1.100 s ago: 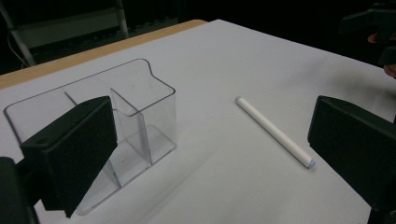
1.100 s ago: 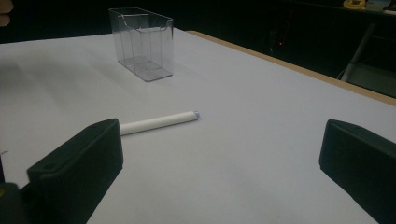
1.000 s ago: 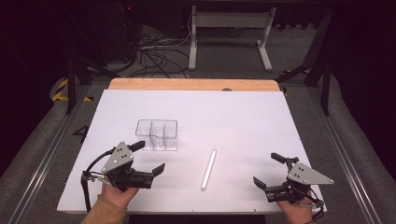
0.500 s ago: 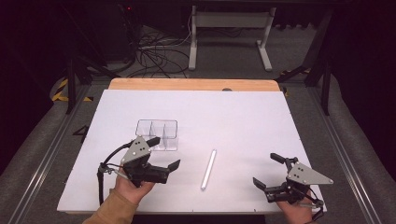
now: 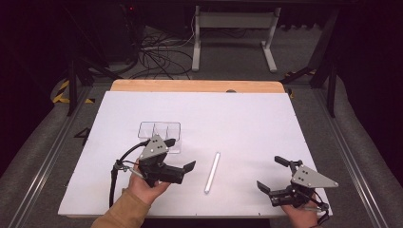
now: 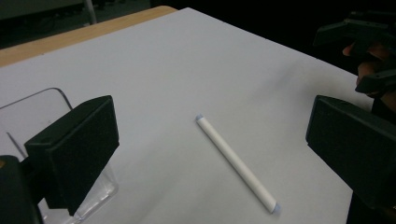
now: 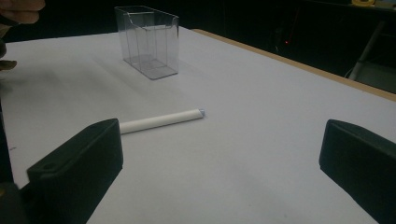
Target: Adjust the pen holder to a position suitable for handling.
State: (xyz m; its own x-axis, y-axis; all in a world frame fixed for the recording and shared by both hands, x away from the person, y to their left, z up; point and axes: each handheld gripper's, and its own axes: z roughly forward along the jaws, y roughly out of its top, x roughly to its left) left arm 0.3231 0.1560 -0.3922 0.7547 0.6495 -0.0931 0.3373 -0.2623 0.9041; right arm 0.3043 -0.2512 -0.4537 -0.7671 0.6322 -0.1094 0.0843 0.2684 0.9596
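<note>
Left claw point(image 5: 183, 167) stands with jaws apart near the white stick point(image 5: 212, 171) lying flat on the tabletop point(image 5: 247, 123); a misaligned closure risks rolling it away.

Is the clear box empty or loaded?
Empty: the clear box shows bare compartments, and the white stick lies flat on the table outside it.
</note>
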